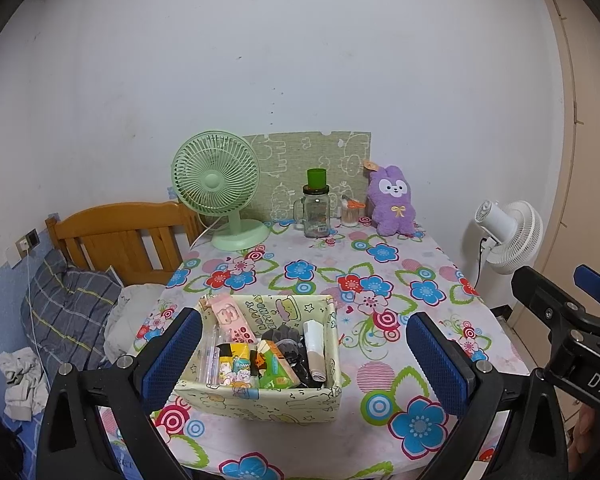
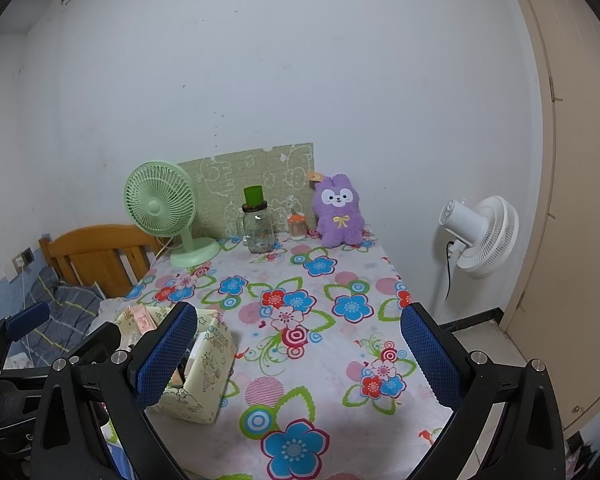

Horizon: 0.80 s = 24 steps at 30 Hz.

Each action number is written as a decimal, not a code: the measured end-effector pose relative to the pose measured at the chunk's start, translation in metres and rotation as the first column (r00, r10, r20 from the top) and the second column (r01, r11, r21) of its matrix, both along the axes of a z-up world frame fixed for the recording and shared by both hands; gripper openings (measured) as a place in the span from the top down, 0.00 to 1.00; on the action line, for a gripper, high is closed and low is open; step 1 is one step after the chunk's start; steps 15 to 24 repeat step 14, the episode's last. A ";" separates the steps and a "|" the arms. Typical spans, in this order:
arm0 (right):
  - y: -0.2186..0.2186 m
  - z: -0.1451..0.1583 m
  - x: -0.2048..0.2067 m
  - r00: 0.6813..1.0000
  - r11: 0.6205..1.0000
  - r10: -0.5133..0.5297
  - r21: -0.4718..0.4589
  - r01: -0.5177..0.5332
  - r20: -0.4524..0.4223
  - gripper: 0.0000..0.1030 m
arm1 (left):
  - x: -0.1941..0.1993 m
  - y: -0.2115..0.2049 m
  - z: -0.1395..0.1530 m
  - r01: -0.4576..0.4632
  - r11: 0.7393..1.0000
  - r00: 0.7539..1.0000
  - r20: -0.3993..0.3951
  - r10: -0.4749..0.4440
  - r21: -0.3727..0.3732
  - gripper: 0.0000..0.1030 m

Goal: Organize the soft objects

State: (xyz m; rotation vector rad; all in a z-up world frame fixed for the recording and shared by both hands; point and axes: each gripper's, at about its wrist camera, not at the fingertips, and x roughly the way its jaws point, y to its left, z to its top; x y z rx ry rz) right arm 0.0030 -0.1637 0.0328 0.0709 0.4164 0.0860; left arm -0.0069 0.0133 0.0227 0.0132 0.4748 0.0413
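A purple plush rabbit (image 1: 392,204) (image 2: 339,211) sits upright at the far edge of the flowered table, against the wall. A pale fabric storage box (image 1: 329,400) (image 2: 208,368) stands near the front, filled with packets, a dark sock-like bundle (image 1: 286,340) and a white roll. My left gripper (image 1: 304,356) hangs open just above the box, its blue pads either side of it. My right gripper (image 2: 300,356) is open over bare tablecloth, to the right of the box, holding nothing. The right gripper's body (image 1: 568,320) shows at the right edge of the left wrist view.
At the back stand a green desk fan (image 1: 216,184) (image 2: 162,208), a glass jar with a green cup on top (image 1: 316,208) (image 2: 257,224) and a small cotton-swab pot (image 1: 350,214). A white fan (image 2: 480,236) stands on the right, a wooden headboard (image 1: 120,236) and bedding left.
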 end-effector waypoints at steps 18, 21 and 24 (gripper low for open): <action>0.002 0.000 0.003 1.000 1.000 0.003 -0.003 -0.003 -0.005 0.00 | 0.001 0.001 -0.001 -0.001 1.000 1.000 -0.002 0.001 -0.003 0.00; 0.002 0.000 0.003 1.000 1.000 0.003 -0.003 -0.003 -0.005 0.00 | 0.001 0.001 -0.001 -0.001 1.000 1.000 -0.002 0.001 -0.003 0.00; 0.002 0.000 0.003 1.000 1.000 0.003 -0.003 -0.003 -0.005 0.00 | 0.001 0.001 -0.001 -0.001 1.000 1.000 -0.002 0.001 -0.003 0.00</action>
